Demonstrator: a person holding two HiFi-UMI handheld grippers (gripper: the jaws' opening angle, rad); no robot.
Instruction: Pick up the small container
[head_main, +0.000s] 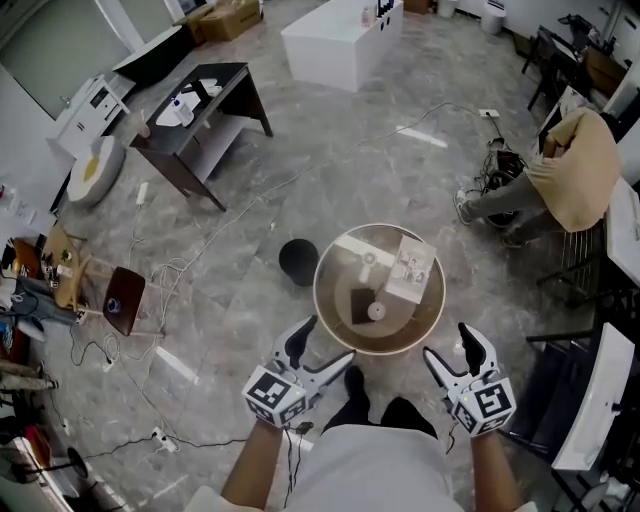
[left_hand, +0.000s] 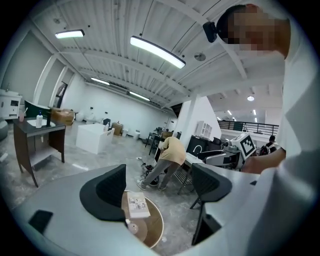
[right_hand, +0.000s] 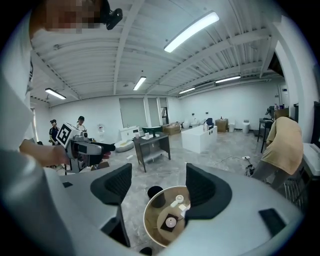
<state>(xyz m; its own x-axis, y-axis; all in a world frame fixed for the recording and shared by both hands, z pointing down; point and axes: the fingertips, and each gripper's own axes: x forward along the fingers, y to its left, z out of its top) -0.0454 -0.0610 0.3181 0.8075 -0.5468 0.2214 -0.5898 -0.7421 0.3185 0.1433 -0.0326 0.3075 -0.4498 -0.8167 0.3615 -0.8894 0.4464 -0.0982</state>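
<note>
A small white round container (head_main: 377, 311) sits on a dark square mat (head_main: 358, 302) on the round wooden table (head_main: 335, 310). It also shows in the right gripper view as the container (right_hand: 171, 222) and, partly cut off, in the left gripper view (left_hand: 133, 228). A printed booklet (head_main: 411, 267) lies at the table's right side. My left gripper (head_main: 322, 345) hangs open just short of the table's near-left rim, nothing between its fingers (left_hand: 107, 192). My right gripper (head_main: 450, 348) is open off the near-right rim, and it too holds nothing.
A black bin (head_main: 298, 262) stands against the table's left side. A person in a tan top (head_main: 575, 170) bends over by racks at the right. A dark desk (head_main: 200, 115), a white counter (head_main: 340, 40) and floor cables (head_main: 180, 270) lie farther off.
</note>
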